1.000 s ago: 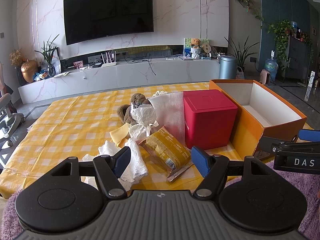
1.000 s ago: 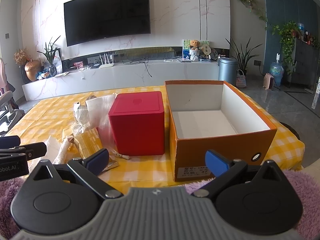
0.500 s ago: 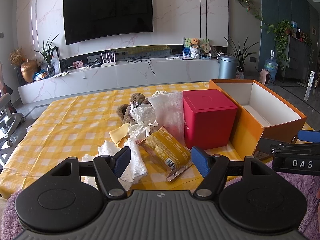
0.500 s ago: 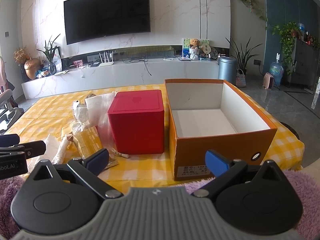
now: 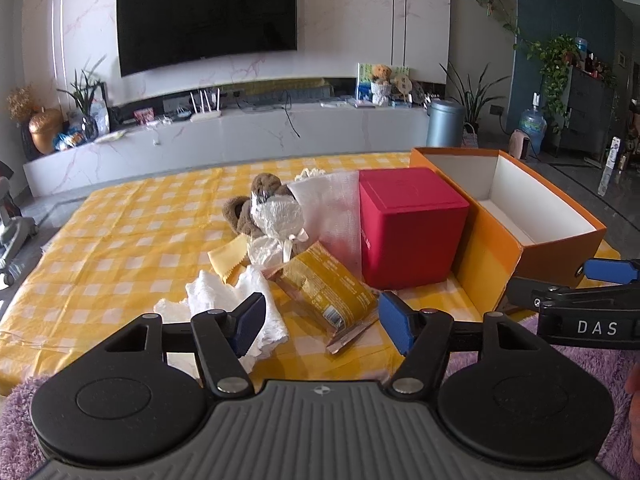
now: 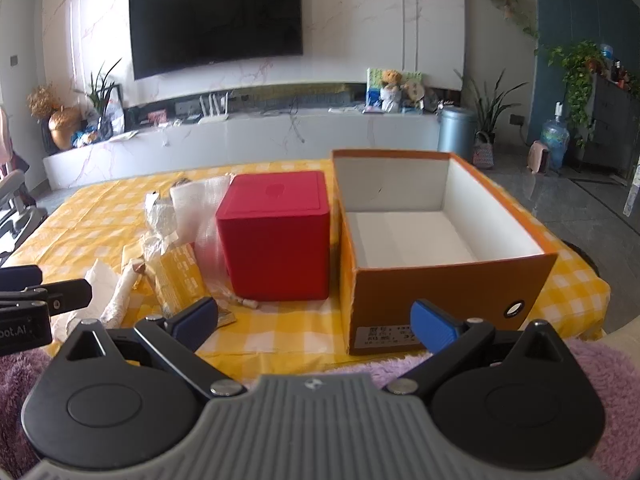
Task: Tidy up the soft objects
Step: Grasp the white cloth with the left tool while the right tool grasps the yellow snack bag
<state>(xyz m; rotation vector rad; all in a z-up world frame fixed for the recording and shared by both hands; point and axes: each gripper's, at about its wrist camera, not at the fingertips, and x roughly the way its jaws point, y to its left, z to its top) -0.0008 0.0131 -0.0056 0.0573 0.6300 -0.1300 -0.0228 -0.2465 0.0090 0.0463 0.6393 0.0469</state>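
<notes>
Little changed in last second: both grippers barely shifted, still hanging at near edge, nothing picked, task not begun.

Left gripper (image 5: 322,318) jaws wide apart, empty, over white cloth (image 5: 236,300). Next right: yellow packet (image 5: 326,286), wrapped bundle (image 5: 280,224), plush (image 5: 250,210) behind, bubble wrap (image 5: 336,212).

Red box (image 6: 276,240) shields pile from orange box (image 6: 448,240), which lies open, empty.

Right gripper (image 6: 314,320) spread, empty, before it.

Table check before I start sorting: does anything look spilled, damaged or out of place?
Nothing spilled or broken. The soft things lie in a loose heap left of the red box: white cloth, yellow packet, brown plush toy. The orange box stands open and holds nothing. Both hand-held grippers are open.
</notes>
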